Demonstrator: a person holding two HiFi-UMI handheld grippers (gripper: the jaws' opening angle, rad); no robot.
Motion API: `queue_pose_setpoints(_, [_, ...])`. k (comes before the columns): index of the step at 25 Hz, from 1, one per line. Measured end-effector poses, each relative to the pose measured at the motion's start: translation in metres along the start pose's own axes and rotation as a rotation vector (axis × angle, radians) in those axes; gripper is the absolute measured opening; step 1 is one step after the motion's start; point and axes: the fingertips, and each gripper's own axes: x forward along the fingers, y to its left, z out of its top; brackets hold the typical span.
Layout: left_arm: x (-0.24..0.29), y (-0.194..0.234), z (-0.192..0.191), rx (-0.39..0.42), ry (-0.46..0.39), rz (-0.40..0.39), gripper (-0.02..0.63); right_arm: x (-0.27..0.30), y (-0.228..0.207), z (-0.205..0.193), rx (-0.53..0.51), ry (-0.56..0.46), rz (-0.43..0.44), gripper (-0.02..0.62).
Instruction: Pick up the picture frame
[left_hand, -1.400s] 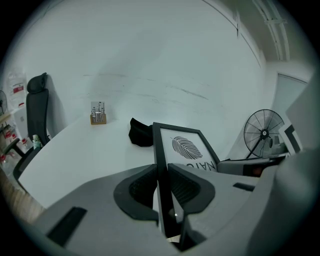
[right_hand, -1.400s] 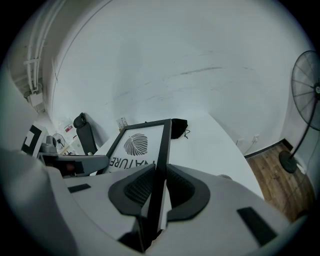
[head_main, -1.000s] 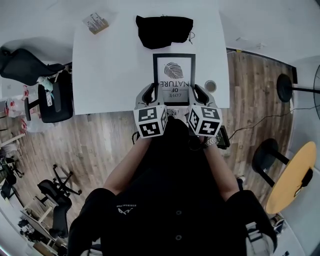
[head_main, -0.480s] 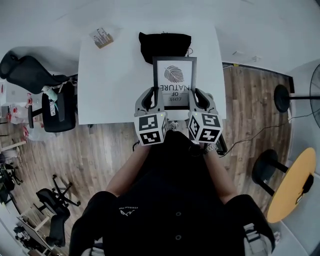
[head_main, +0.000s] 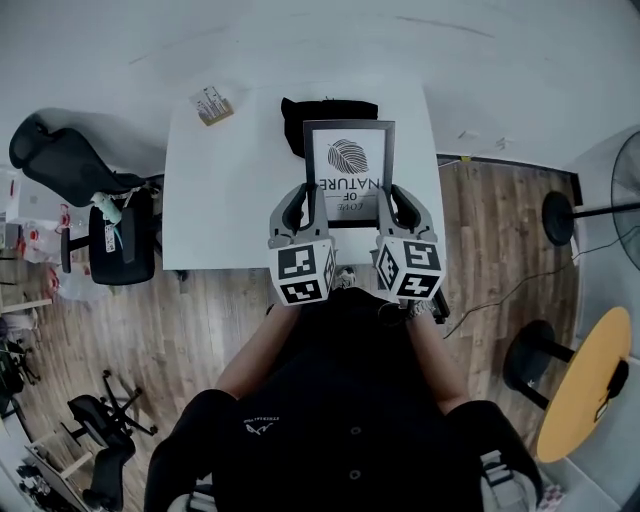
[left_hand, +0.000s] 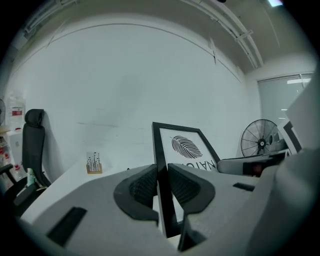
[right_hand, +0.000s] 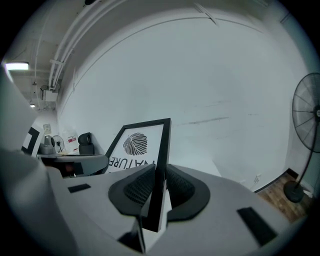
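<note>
White bench (head_main: 220, 200) below you. Frame (head_main: 348, 165) looks off it, tilted upright. Left hand-held gripper (head_main: 306, 203) clamped on left edge, right hand-held gripper (head_main: 393, 203) clamped on right edge. Squeeze evenly, raise level, no twisting.

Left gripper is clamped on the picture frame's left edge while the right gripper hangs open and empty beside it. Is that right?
Not quite. The left gripper is indeed clamped on the picture frame's left edge, but the right gripper is neither open nor empty: the right gripper view shows its jaws closed on the frame's right edge.
</note>
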Motion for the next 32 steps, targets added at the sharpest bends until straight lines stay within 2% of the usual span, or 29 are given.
queue_pose_setpoints(15, [-0.02,-0.012,0.084,0.088,-0.207,-0.03,0.074,-0.027,0.01,0.082,-0.072,-0.197,-0.012,0.067])
queue_pose_setpoints(32, [-0.05,-0.02,0.173,0.157,-0.427,-0.027,0.074,-0.059,0.028,0.17,-0.152,-0.406,0.005,0.069])
